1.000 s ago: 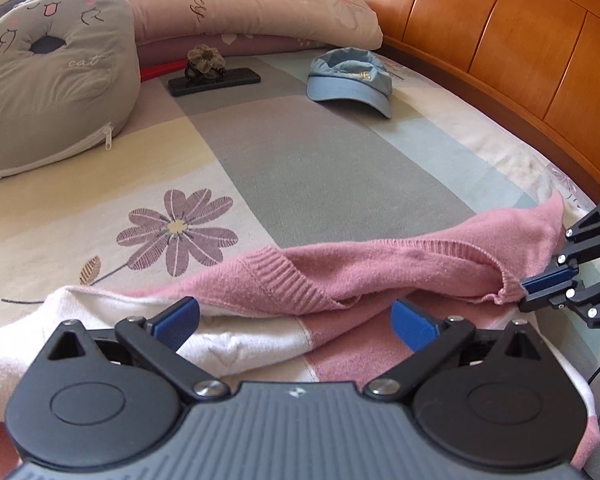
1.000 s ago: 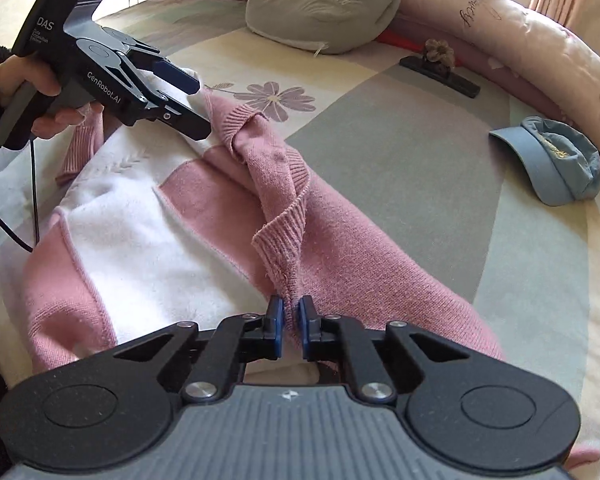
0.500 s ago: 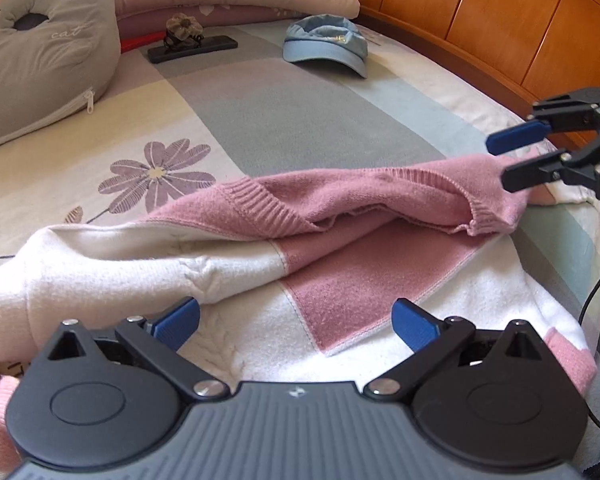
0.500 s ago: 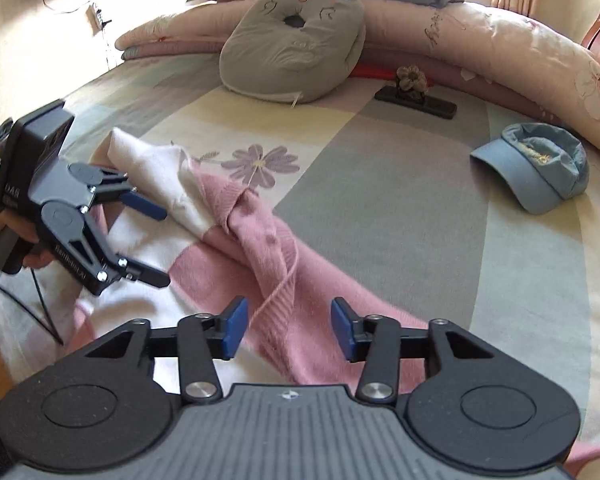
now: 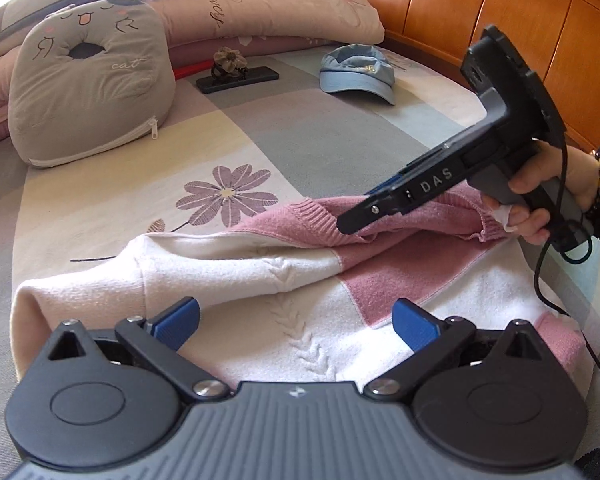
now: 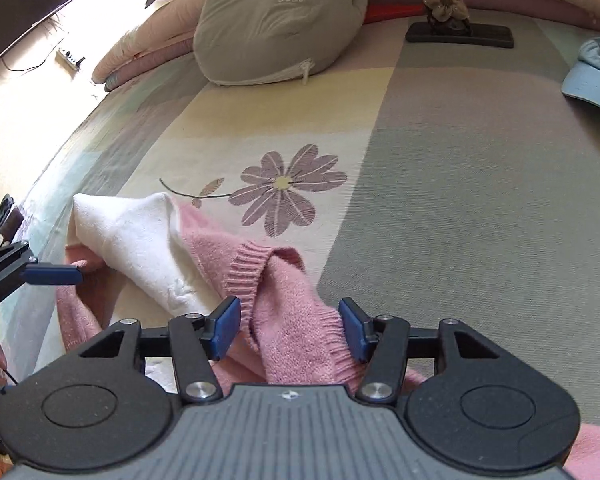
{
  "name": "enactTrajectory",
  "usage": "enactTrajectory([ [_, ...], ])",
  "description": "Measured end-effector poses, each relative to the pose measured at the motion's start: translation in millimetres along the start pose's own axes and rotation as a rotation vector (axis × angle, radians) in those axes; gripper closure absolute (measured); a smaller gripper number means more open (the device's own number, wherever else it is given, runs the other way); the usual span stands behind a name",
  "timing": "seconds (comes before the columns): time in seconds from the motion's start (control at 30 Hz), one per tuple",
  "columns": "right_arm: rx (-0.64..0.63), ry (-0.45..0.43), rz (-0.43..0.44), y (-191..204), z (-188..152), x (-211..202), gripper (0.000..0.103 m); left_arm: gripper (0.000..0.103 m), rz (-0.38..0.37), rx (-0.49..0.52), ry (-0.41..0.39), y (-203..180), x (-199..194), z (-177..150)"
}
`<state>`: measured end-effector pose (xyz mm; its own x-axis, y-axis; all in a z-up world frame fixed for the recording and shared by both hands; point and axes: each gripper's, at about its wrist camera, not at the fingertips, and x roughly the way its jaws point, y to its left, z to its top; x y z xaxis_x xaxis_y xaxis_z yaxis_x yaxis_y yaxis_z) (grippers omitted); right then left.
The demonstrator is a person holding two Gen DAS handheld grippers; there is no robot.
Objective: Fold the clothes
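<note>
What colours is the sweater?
Pink and white blocks on the sweater, with ribbed pink hems; clearest in the left wrist view.

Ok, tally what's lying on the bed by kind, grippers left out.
Sweaters: 1, the pink and white sweater
Caps: 1, the blue cap
Cushions: 1, the grey cat cushion
Long pillows: 1 pink one clearly visible; others unclear
Flower clips: 1, on the dark flat slab
Slabs: 1
Total: 6

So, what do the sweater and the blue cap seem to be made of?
Sweater: soft knit, probably wool or acrylic; ribbed pink hem, fuzzy matte surface, cable-like stitching on the white part. Blue cap: woven cotton-like cloth, matte; it looks faded, and holds a stiff brim.
</note>
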<state>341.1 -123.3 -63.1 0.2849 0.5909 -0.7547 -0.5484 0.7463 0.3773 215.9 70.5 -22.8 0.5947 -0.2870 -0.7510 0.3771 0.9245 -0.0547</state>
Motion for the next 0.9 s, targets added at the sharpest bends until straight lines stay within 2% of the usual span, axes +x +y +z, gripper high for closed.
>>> enactTrajectory([
  [0.1, -0.06, -0.036, 0.022, 22.1, -11.9, -17.1, 0.039, 0.002, 0.008, -0.003, -0.022, 3.6, -6.3, 2.1],
  [0.23, -0.096, -0.036, 0.111, 44.8, -27.9, -34.5, 0.038, 0.002, 0.005, -0.012, -0.047, 6.4, -11.7, 4.6],
  [0.4, -0.168, 0.027, 0.068, 60.5, -48.3, -34.1, 0.038, 0.002, -0.004, -0.002, -0.048, 7.1, -11.1, 2.6],
  [0.63, -0.065, 0.004, 0.058, 37.8, -42.5, -41.2, 0.038, 0.002, -0.023, -0.02, -0.048, 9.2, -7.3, -2.8],
  [0.9, 0.13, 0.045, 0.172, 7.6, -18.8, 2.6, 0.037, 0.002, -0.046, -0.017, -0.027, 8.6, -7.6, -19.3],
])
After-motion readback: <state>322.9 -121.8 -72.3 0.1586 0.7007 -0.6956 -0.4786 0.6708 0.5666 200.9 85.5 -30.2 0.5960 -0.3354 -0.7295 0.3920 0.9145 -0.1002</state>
